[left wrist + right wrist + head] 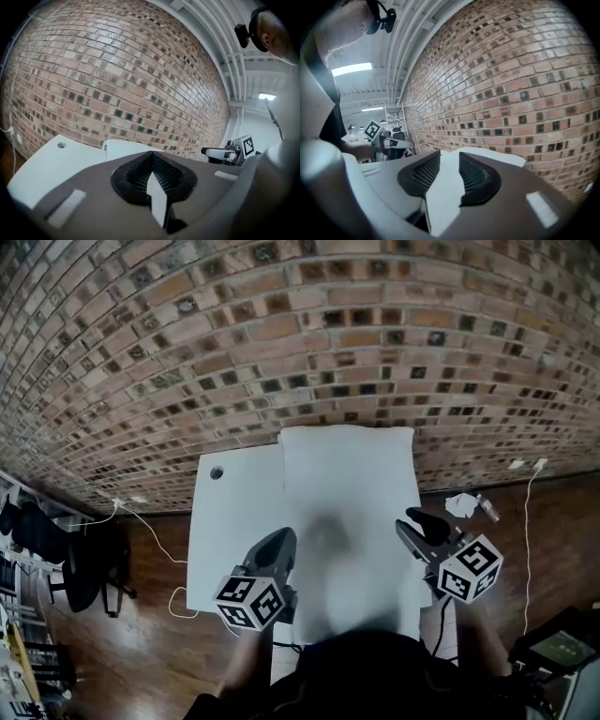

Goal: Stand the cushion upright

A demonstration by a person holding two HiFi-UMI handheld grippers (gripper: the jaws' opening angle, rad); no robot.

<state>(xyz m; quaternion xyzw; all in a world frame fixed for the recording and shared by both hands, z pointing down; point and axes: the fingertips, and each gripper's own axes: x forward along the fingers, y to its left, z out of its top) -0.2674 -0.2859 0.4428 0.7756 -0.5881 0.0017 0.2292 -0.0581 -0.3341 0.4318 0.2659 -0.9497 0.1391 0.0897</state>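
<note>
White cushion [347, 486] edge near brick wall [281, 334]

A brick wall [281, 334] fills the back. A white table [230, 521] stands before it on a dark wooden floor [141, 634]. A black chair [80, 568] sits at the left, 1 white cable [531, 521] trails at the right, and a strip light [351, 69] glows on the white ceiling [417, 28].

The white rectangular cloth cushion [349, 486] looks soft and matt. The white flat table [230, 521] is smooth and matt. The red-brown brick wall [281, 334] is rough, and the brown wooden floor [150, 634] faintly glossy.
</note>
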